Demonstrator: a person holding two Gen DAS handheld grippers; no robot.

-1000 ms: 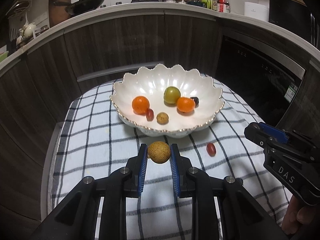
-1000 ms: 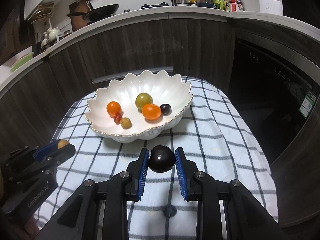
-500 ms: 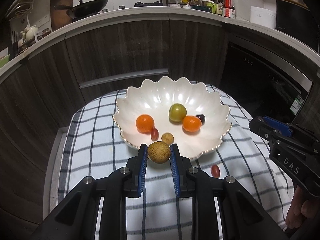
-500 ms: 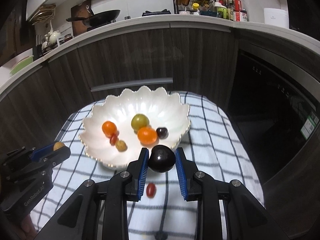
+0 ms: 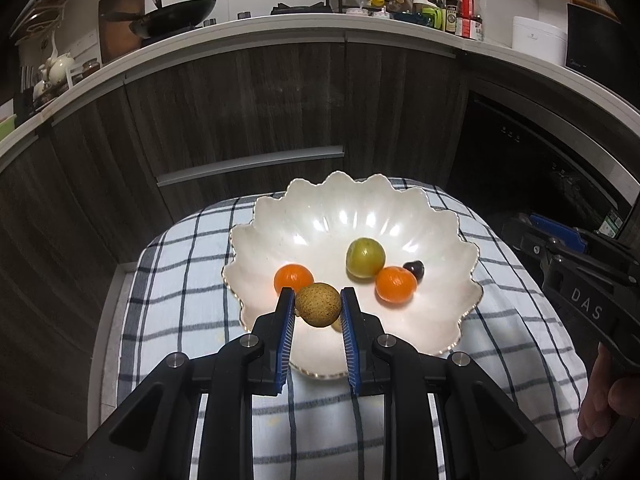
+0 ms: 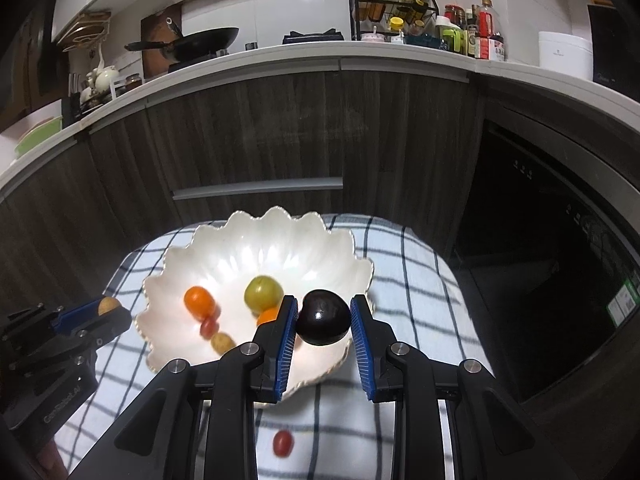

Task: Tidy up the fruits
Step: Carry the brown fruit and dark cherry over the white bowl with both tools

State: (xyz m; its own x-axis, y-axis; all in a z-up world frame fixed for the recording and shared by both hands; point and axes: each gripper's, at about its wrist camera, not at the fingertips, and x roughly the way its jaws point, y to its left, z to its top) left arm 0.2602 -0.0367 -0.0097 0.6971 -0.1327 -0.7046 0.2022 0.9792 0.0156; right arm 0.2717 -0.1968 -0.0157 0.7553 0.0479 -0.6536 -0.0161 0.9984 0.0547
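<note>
Left gripper (image 5: 318, 310) level over near rim of scalloped white bowl (image 5: 460, 312), jaws clamped on rough tan fruit (image 5: 318, 305). Right gripper (image 6: 323, 322) beside it over bowl's right edge, jaws gripping glossy dark plum (image 6: 323, 323). Red cherry tomato (image 6: 283, 443) below on checked cloth (image 6: 420, 280).

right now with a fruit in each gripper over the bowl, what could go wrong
Dropped from here, the brown fruit in the left gripper may knock the orange just behind it. The dark plum in the right gripper hangs near the bowl's scalloped rim and could bounce out. A red tomato on the cloth could be forgotten.
</note>
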